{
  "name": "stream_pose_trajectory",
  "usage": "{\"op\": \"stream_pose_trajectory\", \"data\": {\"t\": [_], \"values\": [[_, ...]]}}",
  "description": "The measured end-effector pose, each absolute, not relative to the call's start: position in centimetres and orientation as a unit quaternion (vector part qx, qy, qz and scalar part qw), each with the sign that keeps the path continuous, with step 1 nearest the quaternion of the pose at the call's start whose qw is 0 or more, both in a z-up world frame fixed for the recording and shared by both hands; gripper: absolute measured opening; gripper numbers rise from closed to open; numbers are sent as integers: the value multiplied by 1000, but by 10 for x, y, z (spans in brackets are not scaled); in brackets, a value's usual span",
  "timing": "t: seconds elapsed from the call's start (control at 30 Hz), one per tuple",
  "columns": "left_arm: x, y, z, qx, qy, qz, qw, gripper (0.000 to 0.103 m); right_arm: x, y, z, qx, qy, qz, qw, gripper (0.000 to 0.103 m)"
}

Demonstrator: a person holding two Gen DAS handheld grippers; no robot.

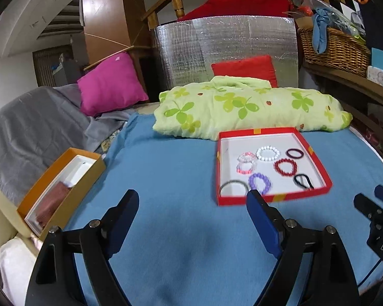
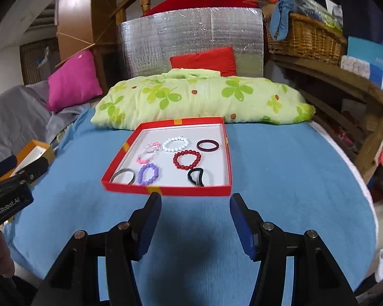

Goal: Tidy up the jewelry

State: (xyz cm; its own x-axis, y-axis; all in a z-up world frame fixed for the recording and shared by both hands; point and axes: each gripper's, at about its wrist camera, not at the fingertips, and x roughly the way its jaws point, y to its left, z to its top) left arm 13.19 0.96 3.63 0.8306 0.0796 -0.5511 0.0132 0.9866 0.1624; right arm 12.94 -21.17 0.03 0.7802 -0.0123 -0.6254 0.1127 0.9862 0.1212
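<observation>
A red tray (image 1: 273, 130) (image 2: 166, 191) lies on the blue cloth and holds several bracelets and hair ties: a white bead bracelet (image 2: 176, 144), a red bead bracelet (image 2: 187, 160), a purple bead bracelet (image 2: 148, 174), a pink bracelet (image 2: 148, 154), a maroon band (image 2: 208, 144), a black hair tie (image 2: 196, 176) and a grey band (image 2: 125, 176). An orange box (image 1: 61, 191) sits at the left. My left gripper (image 1: 192, 199) is open and empty, left of the tray. My right gripper (image 2: 195, 201) is open and empty, just in front of the tray.
A green clover-print pillow (image 2: 199, 97) lies behind the tray. A pink cushion (image 1: 109, 84), a red cushion (image 1: 245, 68) and a silver foil panel (image 1: 224, 48) stand further back. A wicker basket (image 2: 306, 38) sits on a wooden shelf at the right. A grey blanket (image 1: 33, 127) lies at left.
</observation>
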Motion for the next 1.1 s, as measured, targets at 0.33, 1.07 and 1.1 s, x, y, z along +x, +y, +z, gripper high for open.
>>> {"op": "stream_pose_trajectory", "data": {"t": [0.33, 1.07, 1.1], "values": [[65, 19, 63, 79, 282, 29, 956, 87, 67, -192, 45, 57, 326, -30, 943, 60], [-5, 21, 101, 89, 260, 37, 961, 87, -8, -178, 83, 53, 322, -41, 944, 61], [-7, 21, 101, 89, 261, 36, 961, 87, -11, -178, 84, 55, 322, -41, 944, 61]]}}
